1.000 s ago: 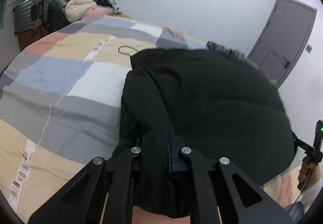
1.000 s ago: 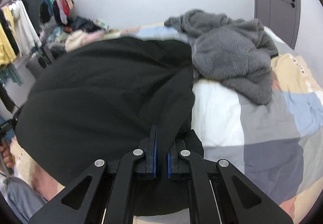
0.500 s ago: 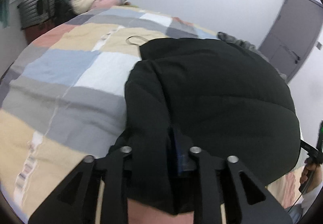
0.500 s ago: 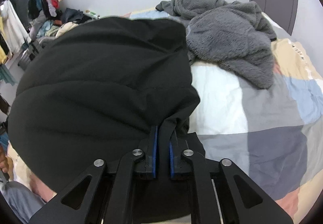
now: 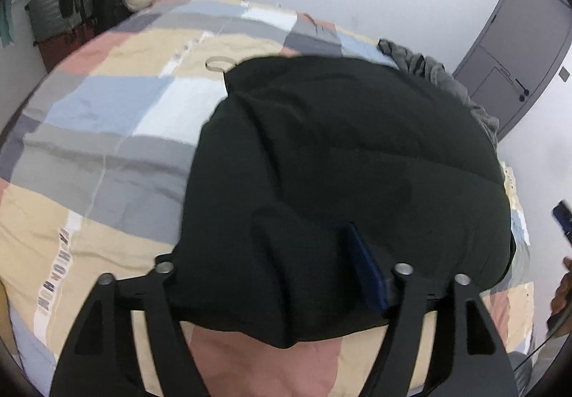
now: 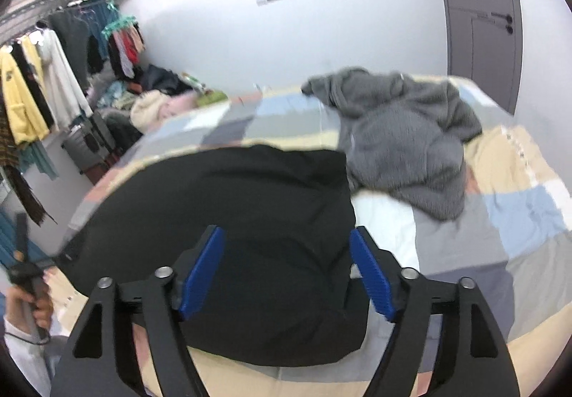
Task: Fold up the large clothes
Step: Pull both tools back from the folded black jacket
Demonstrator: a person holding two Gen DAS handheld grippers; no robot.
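A large black garment [image 5: 350, 154] lies folded on the patchwork bed cover [image 5: 107, 132]; it also shows in the right wrist view [image 6: 250, 218]. My left gripper [image 5: 282, 247] is open over the garment's near edge; cloth drapes over its left finger, and only the right blue pad [image 5: 368, 275] shows. My right gripper [image 6: 286, 261] is open and empty, its blue pads [image 6: 203, 272] spread wide over the garment's near right corner.
A grey fleece garment [image 6: 404, 136] lies bunched on the bed beyond the black one. A hanger loop [image 5: 220, 63] lies past the garment's far left corner. A clothes rack [image 6: 43, 75], suitcases and piled clothes stand at the left. A grey door [image 5: 518, 50] is at the right.
Both grippers were shut on the black garment's near edge; both have now opened and let it go. The garment has dropped flat on the bed.
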